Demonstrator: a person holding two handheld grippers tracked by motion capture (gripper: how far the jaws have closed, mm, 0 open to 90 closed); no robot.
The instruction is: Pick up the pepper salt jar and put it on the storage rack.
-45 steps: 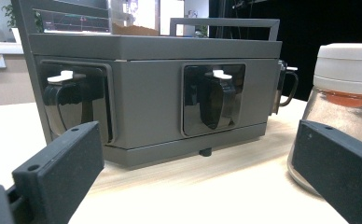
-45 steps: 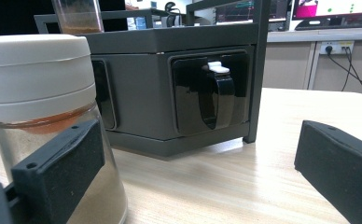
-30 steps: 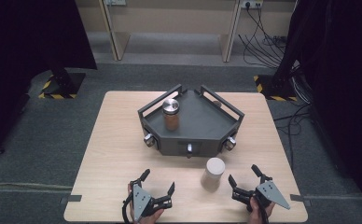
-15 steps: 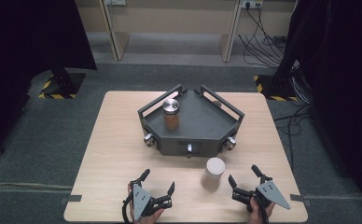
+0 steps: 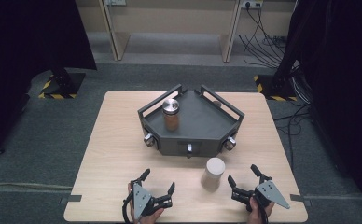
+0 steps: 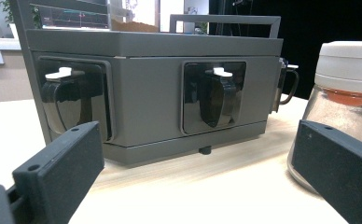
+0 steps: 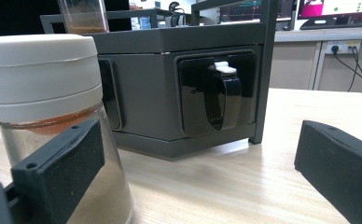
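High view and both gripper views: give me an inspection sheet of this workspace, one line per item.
Surface: light wood table, standing on grey floor.
Job's things: white-lidded jar upright on the table between the grippers; metal-lidded jar upright on the grey rack.
Clutter: nothing seen.
Grippers: left gripper and right gripper both open, holding nothing, at the near edge.
Cables: black cables on the floor at far right.
Surroundings: dark curtains at both sides; hazard-striped bases.
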